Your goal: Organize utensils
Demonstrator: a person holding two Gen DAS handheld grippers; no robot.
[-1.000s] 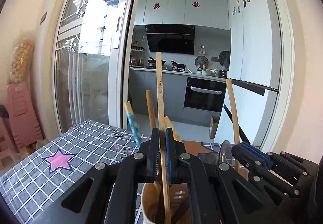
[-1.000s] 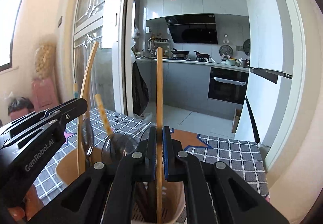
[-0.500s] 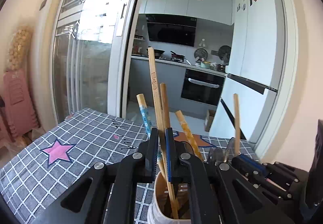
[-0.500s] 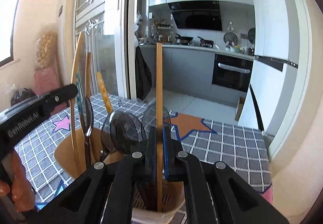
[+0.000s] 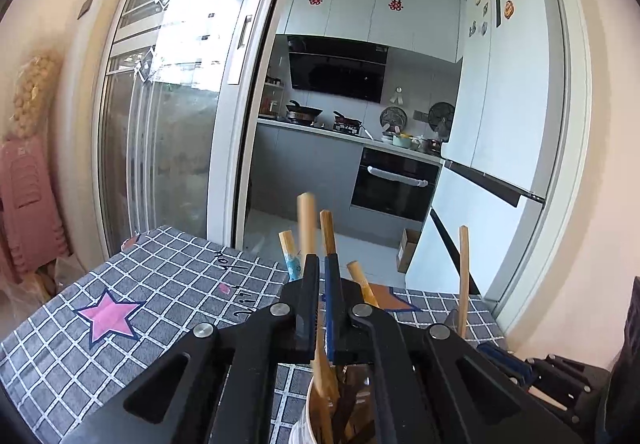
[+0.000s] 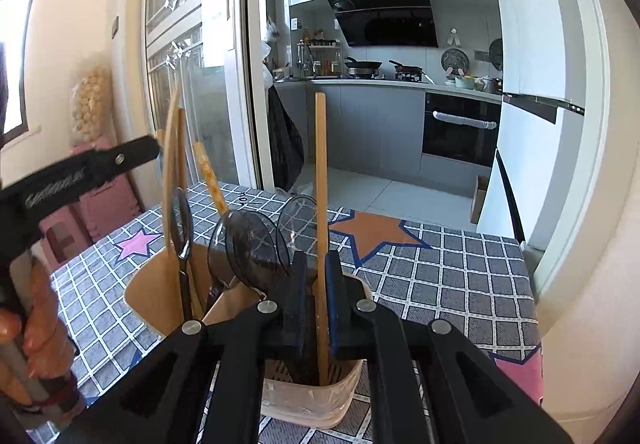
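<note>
left gripper (image 5: 319, 280) risen on wooden stick (image 5: 307, 222), holder (image 6: 320, 400) base cut off

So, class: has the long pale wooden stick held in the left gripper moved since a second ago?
Yes. The long pale wooden stick has dropped: its tip stood level with the kitchen counter and now lies below the oven door.

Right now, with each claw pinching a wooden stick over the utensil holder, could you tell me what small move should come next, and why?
Probably open the right claw. Its wooden stick already stands upright with its lower end down inside the utensil holder, so letting go should leave it in place. The left claw grips a second stick that also reaches into the cup.
</note>
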